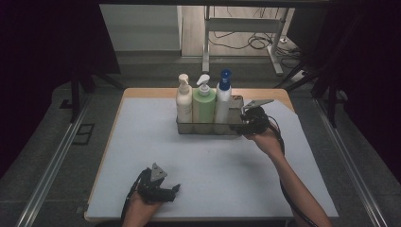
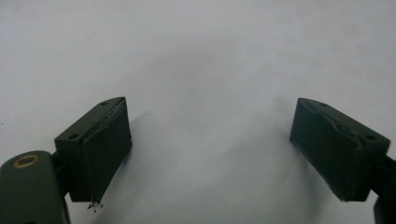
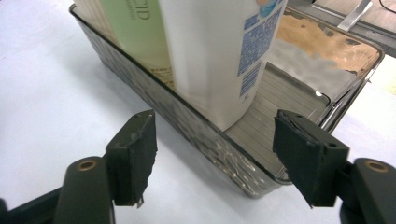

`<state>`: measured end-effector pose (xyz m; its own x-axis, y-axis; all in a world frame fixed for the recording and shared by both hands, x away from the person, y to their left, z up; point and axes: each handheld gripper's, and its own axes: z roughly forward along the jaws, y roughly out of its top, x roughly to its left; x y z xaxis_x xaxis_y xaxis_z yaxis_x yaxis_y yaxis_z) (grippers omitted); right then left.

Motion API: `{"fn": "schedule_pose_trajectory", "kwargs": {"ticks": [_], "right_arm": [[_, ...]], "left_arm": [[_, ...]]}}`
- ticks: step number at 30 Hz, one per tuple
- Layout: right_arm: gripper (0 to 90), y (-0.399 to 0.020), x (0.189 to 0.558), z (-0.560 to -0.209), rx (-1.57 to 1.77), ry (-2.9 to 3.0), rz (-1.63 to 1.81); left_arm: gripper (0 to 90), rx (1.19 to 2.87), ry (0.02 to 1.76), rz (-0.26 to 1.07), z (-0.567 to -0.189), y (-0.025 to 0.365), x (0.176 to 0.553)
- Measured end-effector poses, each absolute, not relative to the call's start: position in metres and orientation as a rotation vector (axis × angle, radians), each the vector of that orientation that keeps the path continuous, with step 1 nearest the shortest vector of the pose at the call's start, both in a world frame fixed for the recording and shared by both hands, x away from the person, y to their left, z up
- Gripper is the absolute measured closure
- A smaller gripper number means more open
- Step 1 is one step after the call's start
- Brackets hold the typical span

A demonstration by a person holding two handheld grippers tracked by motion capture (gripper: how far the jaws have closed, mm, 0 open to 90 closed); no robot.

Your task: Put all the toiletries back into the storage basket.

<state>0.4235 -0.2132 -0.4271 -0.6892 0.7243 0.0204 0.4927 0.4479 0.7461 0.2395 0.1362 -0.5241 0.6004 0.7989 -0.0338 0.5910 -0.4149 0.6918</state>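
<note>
3 pump bottles (image 1: 204,101) stand in the clear tray (image 1: 236,126); both hand-held grippers, right (image 1: 238,126) and left (image 1: 176,190), are spread, empty.

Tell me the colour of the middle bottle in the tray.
The middle bottle is pale green with a white pump, clearest in the high view.

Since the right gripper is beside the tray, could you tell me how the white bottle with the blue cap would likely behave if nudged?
The white bottle stands tall on a narrow base, so it may tip rather than slide. The green bottle beside it and the tray wall would probably check a fall that way. Its smooth surface looks slippery.
</note>
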Motion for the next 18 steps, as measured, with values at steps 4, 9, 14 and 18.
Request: {"fn": "schedule_pose_trajectory", "kwargs": {"ticks": [4, 9, 14, 18], "right_arm": [[27.2, -0.215, 0.416, -0.424, 1.028, 2.402, 1.092], [23.4, -0.217, 0.407, -0.421, 1.003, 2.412, 1.078], [21.5, -0.221, 0.396, -0.421, 0.981, 2.422, 1.079], [20.9, -0.226, 0.387, -0.422, 0.972, 2.426, 1.082]], "left_arm": [[12.2, 2.152, 1.093, 0.398, -0.524, 0.136, 0.239], [12.2, 2.152, 1.093, 0.397, -0.524, 0.136, 0.239], [12.2, 2.152, 1.093, 0.398, -0.524, 0.136, 0.239], [12.2, 2.152, 1.093, 0.398, -0.524, 0.136, 0.239]]}}
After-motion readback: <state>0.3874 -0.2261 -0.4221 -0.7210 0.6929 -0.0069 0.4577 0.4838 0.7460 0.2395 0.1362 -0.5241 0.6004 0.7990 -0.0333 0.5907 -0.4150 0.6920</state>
